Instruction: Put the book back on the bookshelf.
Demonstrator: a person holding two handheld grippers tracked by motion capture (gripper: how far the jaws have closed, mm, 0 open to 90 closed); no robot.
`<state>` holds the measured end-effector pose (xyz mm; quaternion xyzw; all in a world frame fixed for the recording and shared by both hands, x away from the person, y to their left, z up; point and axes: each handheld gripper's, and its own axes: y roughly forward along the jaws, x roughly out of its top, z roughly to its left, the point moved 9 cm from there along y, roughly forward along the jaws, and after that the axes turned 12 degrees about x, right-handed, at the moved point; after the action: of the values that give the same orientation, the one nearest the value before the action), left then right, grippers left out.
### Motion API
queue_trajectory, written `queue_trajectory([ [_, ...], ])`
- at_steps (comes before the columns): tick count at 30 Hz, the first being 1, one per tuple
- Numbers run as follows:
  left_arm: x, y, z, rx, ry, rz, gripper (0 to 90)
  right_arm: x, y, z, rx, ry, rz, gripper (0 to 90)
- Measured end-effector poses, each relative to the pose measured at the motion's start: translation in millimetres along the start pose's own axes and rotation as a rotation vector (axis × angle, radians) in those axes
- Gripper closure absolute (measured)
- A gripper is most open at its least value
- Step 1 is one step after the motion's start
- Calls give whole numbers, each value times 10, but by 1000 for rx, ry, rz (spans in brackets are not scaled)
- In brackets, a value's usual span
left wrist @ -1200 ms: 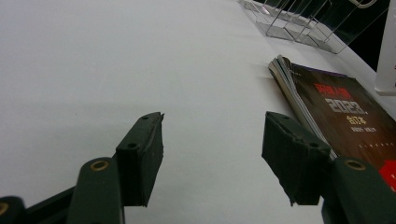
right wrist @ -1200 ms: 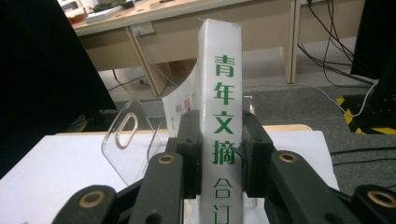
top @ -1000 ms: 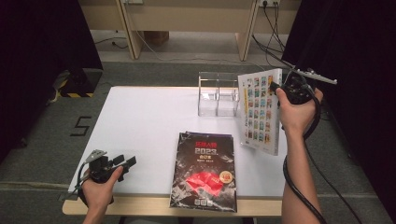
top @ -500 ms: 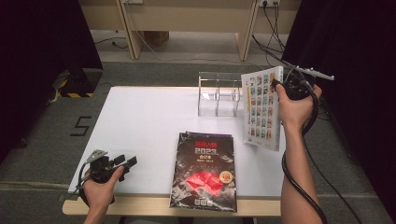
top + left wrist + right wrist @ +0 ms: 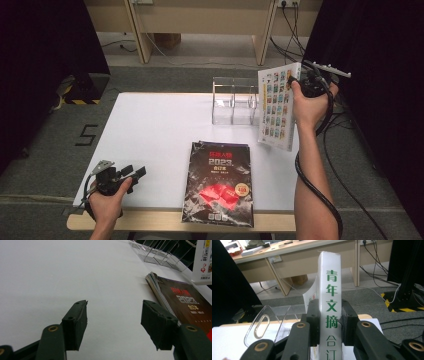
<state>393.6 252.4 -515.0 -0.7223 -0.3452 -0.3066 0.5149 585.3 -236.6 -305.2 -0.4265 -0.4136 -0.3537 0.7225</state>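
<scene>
High view: right gripper (image 5: pixel 295 80) holds a thick white-spined book (image 5: pixel 276 106) upright by its spine, lifted off the white table (image 5: pixel 150 125), just right of the clear acrylic rack (image 5: pixel 234 100). The book's lower edge hangs free near the table's right side. Left gripper (image 5: pixel 131 173) rests at the near left corner, jaws apart on nothing, well apart from the dark 2023 magazine (image 5: pixel 220 185) lying flat at the front edge.

Left gripper view: left gripper (image 5: pixel 113 317) w/ jaws wide over bare table; magazine (image 5: pixel 187 305) to its right, rack (image 5: pixel 162 252) farther off. No contact w/ anything, so it gives no support if the book swings.

Right gripper view: right gripper (image 5: pixel 329 315) is clamped on the book (image 5: pixel 330 290) spine, pads on both sides, the grip low on the spine. Rack (image 5: pixel 269 322) sits below and left, its dividers close together.

Risks, as judged: the grip is on one edge only, so the heavy block could pivot or slide out. Pages could fan and catch a divider. A slot approach slightly off could bump the light rack and shove it along or off the table. Tilt at release could tip the book over.
</scene>
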Motion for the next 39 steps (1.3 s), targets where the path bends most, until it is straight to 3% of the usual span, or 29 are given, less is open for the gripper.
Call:
queue_trajectory([
  [15, -6, 24, -5, 2, 15, -3, 369, 163, 117, -25, 7, -12, -14, 738],
  [29, 17, 27, 7, -2, 0, -12, 369, 274, 258, -24, -2, -16, -56, 737],
  [39, 20, 18, 19, -3, -6, -14, 370, 276, 342, -6, -8, -33, -56, 737],
])
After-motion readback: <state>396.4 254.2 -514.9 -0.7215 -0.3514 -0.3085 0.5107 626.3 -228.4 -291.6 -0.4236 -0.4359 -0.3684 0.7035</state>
